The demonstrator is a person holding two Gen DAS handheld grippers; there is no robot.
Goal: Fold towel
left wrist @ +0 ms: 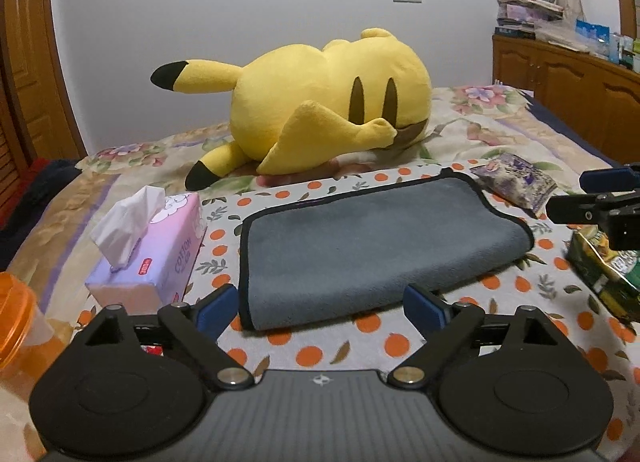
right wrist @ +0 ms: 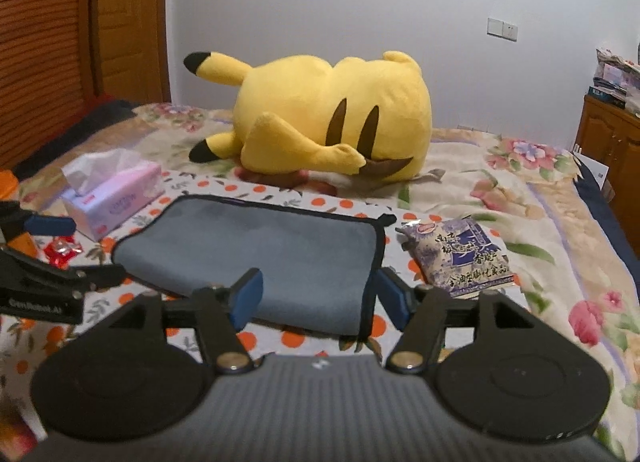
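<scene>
A grey towel with black trim [left wrist: 372, 238] lies folded on an orange-dotted cloth [left wrist: 312, 354] on the bed. It also shows in the right wrist view [right wrist: 260, 250]. My left gripper [left wrist: 320, 308] is open and empty, just short of the towel's near edge. My right gripper [right wrist: 316, 296] is open and empty at the towel's near right corner. The right gripper shows at the right edge of the left wrist view [left wrist: 592, 189]. The left gripper shows at the left edge of the right wrist view [right wrist: 60, 250].
A yellow plush toy [left wrist: 320, 101] lies behind the towel. A pink tissue box [left wrist: 156, 246] stands left of it. A purple snack bag [right wrist: 460, 258] lies right of it, a green packet [left wrist: 604, 270] farther right. An orange container [left wrist: 16, 310] is at far left.
</scene>
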